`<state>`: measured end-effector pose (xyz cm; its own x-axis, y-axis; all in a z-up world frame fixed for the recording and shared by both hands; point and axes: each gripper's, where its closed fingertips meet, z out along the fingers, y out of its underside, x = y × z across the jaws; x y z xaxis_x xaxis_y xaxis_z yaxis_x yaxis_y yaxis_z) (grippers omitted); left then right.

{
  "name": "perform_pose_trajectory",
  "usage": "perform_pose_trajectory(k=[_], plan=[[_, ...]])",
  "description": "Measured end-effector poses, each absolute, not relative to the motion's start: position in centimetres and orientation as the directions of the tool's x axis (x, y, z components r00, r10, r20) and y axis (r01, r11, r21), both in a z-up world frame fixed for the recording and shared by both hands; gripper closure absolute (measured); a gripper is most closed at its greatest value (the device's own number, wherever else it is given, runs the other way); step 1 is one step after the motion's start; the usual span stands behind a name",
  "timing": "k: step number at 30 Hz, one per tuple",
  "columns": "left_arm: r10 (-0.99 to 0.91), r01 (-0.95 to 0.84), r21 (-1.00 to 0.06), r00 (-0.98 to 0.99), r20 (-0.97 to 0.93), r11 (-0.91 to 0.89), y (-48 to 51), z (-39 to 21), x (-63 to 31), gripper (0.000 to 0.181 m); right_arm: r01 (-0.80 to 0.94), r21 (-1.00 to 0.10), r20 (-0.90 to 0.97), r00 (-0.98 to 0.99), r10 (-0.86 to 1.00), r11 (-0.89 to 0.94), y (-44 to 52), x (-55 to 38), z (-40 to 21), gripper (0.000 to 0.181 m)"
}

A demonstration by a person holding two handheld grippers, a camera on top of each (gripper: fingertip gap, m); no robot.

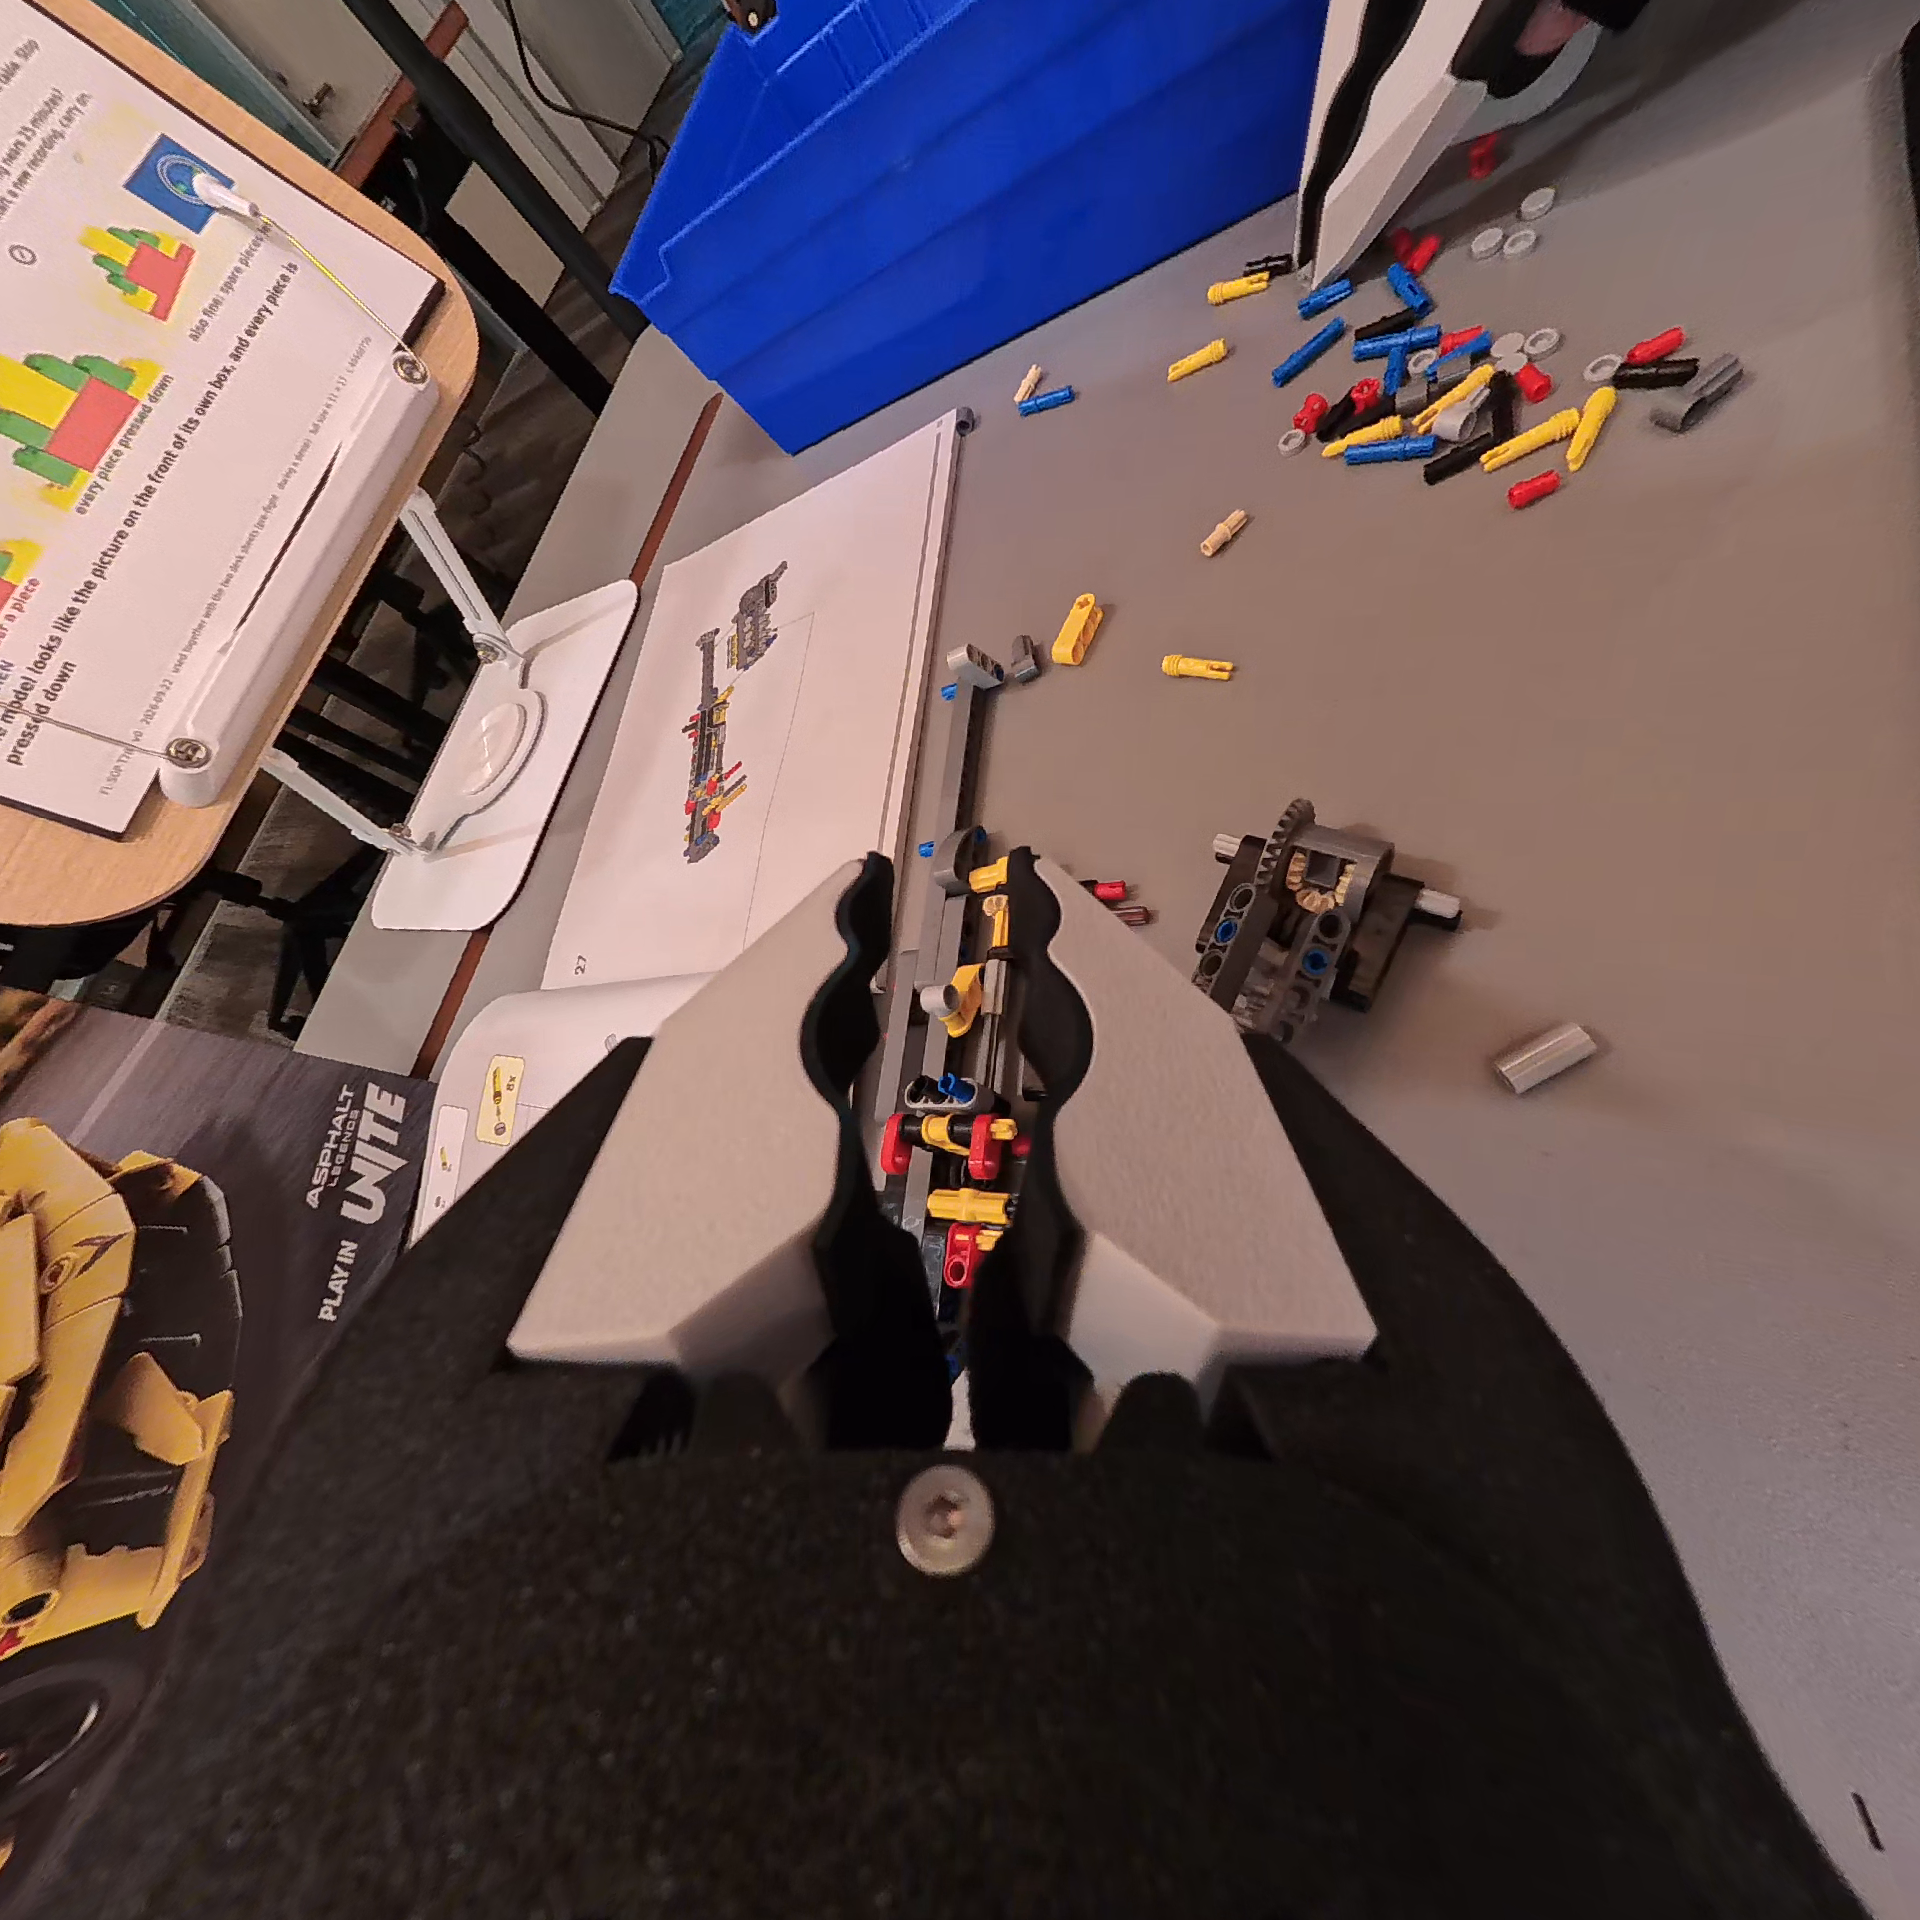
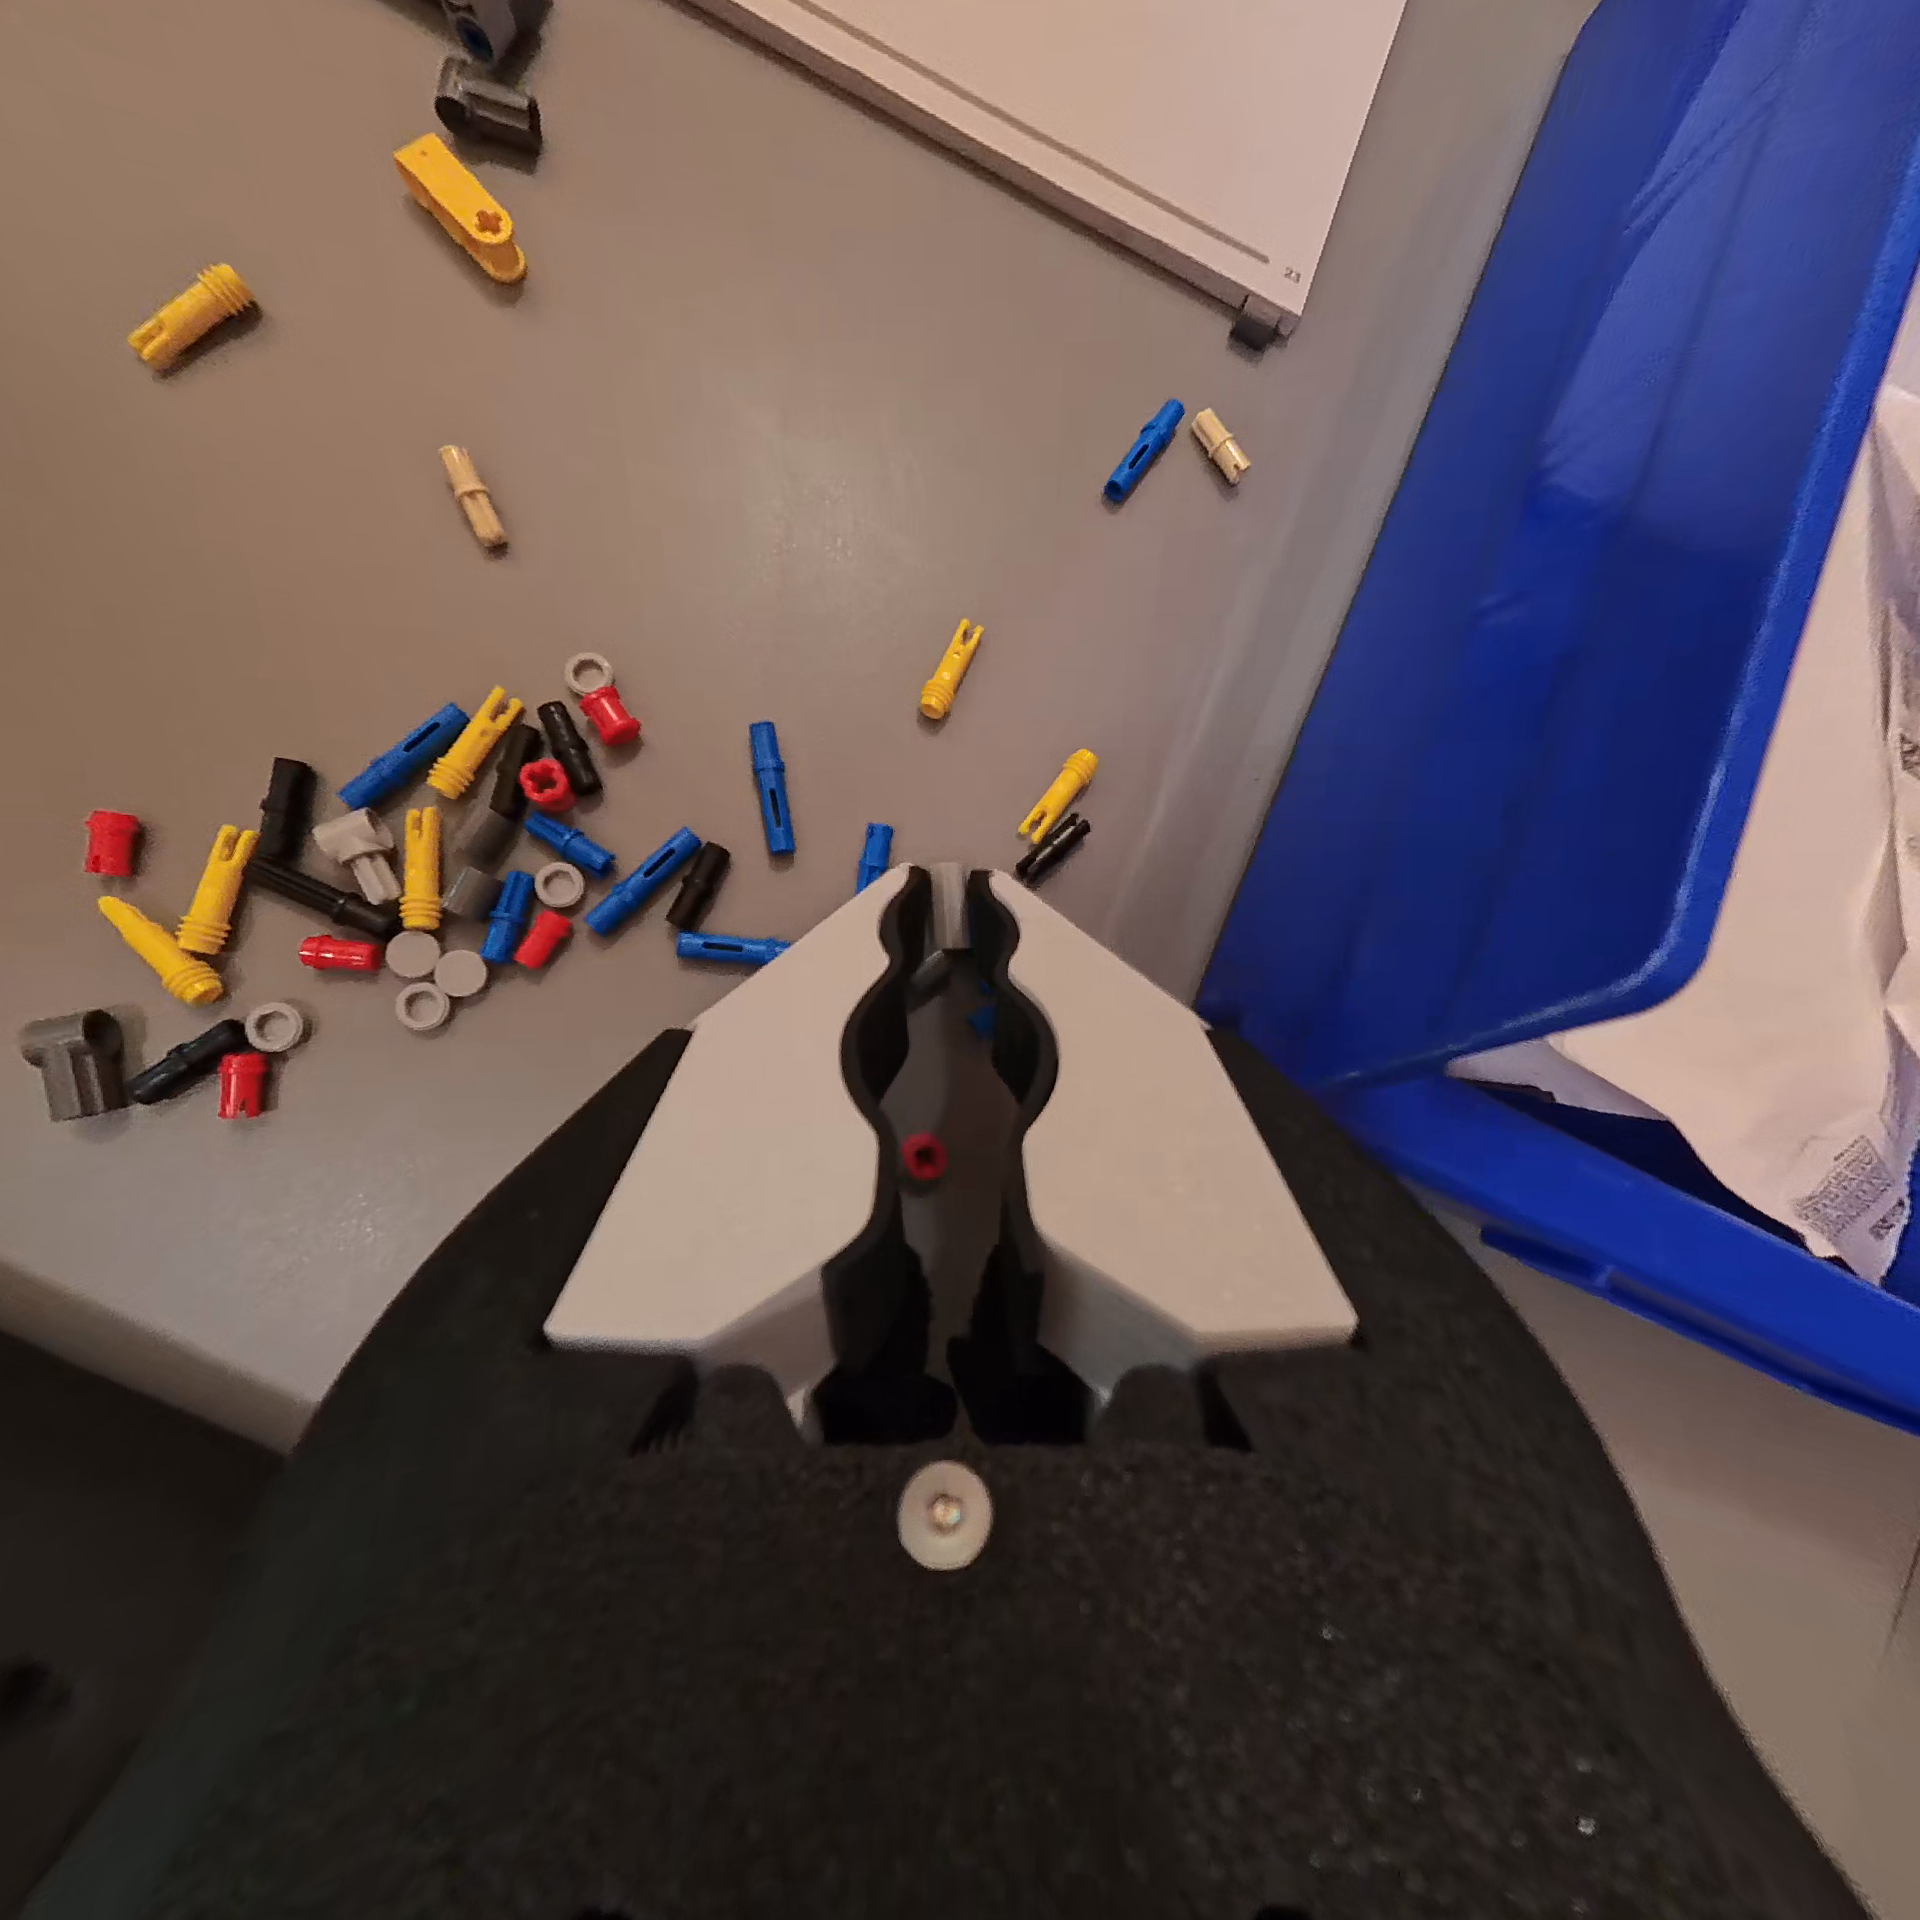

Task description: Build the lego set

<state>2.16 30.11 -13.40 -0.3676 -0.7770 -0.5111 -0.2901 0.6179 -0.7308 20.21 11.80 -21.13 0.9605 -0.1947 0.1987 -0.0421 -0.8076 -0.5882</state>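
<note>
Grey table [image 1: 1455, 665]: your left gripper [image 1: 951, 868] pinches the half-built beam [image 1: 961, 790], right gripper [image 2: 948, 878] clamps a grey piece [image 2: 951, 909]; gearbox [image 1: 1309, 914] unattached, pins [image 2: 416, 862] loose far right—early.

On the desk [image 1: 1558, 727], the booklet [image 1: 790, 707] is laid left of the gear block [image 1: 1309, 925]; the pin pile [image 1: 1455, 395] is scattered behind it, the bin [image 1: 935, 208] set behind the booklet

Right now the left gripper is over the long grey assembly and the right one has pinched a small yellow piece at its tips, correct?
Not quite: the right wrist view shows the right gripper pinching a small grey piece, not yellow. The left gripper is indeed over the long grey assembly.
</note>
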Motion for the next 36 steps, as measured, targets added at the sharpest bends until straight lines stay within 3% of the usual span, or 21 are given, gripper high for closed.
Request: perform_pose_trajectory(k=[8, 12, 14, 17, 19, 25, 29, 36], plan=[[-0.787, -0.288, -0.745, -0.373, -0.491, 0.601, 29.8, -13.5, 2.2, 0.160, -0.112, -0.613, 0.113, 0.967, -0.227, -0.782, 11.8, 20.0, -21.1, 0.175], [-0.776, -0.225, -0.756, -0.348, -0.527, 0.615, 29.1, -12.4, 2.4, 0.161, -0.047, -0.802, 0.010, 0.996, -0.091, -0.595, 15.6, 15.8, -15.5, 0.175], [-0.701, -0.135, -0.700, -0.310, -0.642, 0.701, 28.3, -11.1, 2.3, 0.160, -0.106, -0.857, -0.154, 0.987, 0.055, -0.504, 18.2, 11.6, -12.7, 0.175], [-0.485, 0.010, -0.501, -0.238, -0.842, 0.865, 26.0, -9.6, 1.6, 0.157, -0.200, -0.866, -0.358, 0.888, 0.290, -0.459, 21.5, 5.9, -10.4, 0.176], [-0.409, 0.056, -0.429, -0.214, -0.887, 0.902, 24.8, -9.1, 1.2, 0.154, -0.222, -0.853, -0.432, 0.808, 0.401, -0.473, 22.9, 3.1, -9.9, 0.175], [-0.342, 0.083, -0.369, -0.231, -0.911, 0.926, 24.3, -9.4, 0.5, 0.152, -0.145, -0.849, -0.436, 0.735, 0.519, -0.509, 25.1, -0.4, -9.6, 0.175], [-0.310, 0.084, -0.338, -0.239, -0.920, 0.937, 24.4, -9.8, 0.3, 0.170, -0.078, -0.848, -0.399, 0.746, 0.533, -0.525, 25.3, -0.7, -9.8, 0.175], [-0.293, 0.050, -0.315, -0.252, -0.922, 0.948, 24.8, -10.5, 0.5, 0.170, -0.028, -0.832, -0.394, 0.733, 0.555, -0.554, 25.0, -1.0, -10.3, 0.175]])
